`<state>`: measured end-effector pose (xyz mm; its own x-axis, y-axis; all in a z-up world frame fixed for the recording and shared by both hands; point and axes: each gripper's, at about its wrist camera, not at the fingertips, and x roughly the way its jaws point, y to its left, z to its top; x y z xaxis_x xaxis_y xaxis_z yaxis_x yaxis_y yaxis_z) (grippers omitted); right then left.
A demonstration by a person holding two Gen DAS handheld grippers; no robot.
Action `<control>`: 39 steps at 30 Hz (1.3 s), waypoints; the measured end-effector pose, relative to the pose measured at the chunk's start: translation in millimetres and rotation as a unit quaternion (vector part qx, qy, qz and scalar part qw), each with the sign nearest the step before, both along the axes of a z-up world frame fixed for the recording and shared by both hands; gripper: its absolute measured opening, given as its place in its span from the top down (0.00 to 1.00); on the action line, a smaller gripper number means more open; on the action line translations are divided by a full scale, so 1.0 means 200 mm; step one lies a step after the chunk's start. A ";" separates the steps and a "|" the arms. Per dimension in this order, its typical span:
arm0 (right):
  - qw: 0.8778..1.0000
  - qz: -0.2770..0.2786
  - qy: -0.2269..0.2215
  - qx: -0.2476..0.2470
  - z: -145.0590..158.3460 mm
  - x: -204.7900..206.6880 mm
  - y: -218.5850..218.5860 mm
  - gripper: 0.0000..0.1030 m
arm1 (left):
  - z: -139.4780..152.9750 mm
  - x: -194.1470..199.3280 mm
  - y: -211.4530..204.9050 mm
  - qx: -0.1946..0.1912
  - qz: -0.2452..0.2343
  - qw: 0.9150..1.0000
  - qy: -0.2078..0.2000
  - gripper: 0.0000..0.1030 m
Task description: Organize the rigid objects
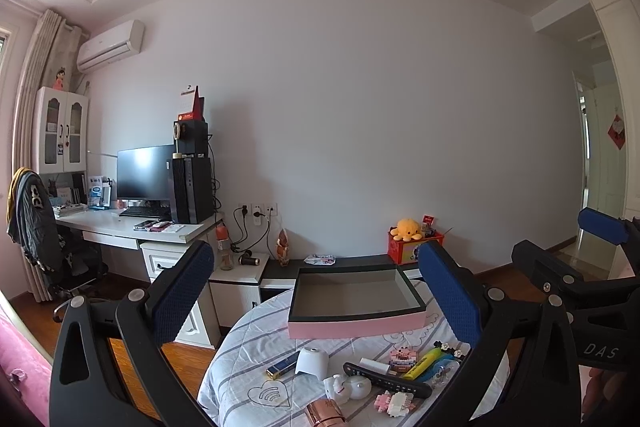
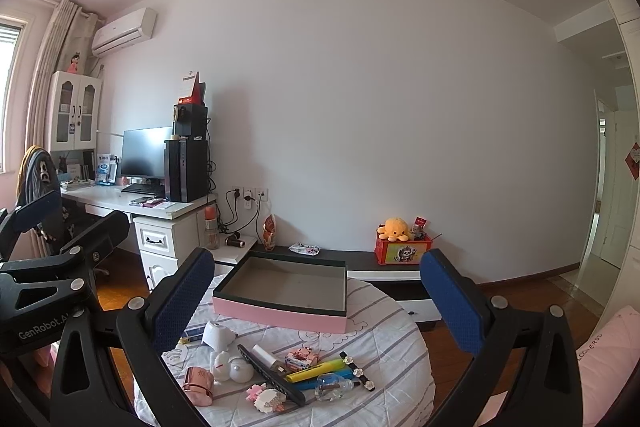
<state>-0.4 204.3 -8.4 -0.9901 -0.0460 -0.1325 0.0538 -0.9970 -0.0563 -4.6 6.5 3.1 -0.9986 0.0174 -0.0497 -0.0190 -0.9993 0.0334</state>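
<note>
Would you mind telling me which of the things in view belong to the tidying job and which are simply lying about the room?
For the job:
pink box, empty
white dome
black comb
yellow highlighter
rose-gold cylinder
brick figures
left gripper and right gripper, both open

Lying about:
orange plush octopus
red box
monitor
desk

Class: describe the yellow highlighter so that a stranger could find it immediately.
Start at the pink-sided open box on the striped round table. Look nearer, into the clutter: the yellow plastic highlighter pen lies flat beside a long black strap. It is the only bright yellow thing there.
</note>
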 end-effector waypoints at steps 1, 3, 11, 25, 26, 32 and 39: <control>1.000 0.000 -0.001 0.000 0.00 0.00 0.00 0.00 | -0.01 0.00 0.00 0.000 0.000 1.000 -0.001 0.00; 1.000 0.000 -0.003 0.001 -0.01 -0.01 0.00 0.00 | -0.01 -0.01 -0.01 0.000 -0.001 1.000 -0.002 0.00; 1.000 0.004 -0.027 0.005 -0.07 -0.08 -0.01 0.00 | -0.10 -0.11 -0.01 -0.005 -0.009 1.000 -0.027 0.00; 0.989 -0.015 -0.148 0.017 -0.49 -0.43 0.08 0.00 | -0.57 -0.48 -0.07 -0.023 0.009 0.987 -0.159 0.00; 0.987 -0.017 -0.160 0.015 -0.53 -0.45 0.10 0.00 | -0.64 -0.51 -0.08 -0.023 0.007 0.983 -0.183 0.00; 0.975 -0.023 -0.221 0.012 -0.77 -0.58 0.17 0.00 | -0.93 -0.62 -0.07 -0.030 0.007 0.962 -0.271 0.00; 0.964 -0.024 -0.265 0.008 -0.95 -0.67 0.23 0.00 | -1.08 -0.64 -0.03 -0.021 0.001 0.948 -0.318 0.00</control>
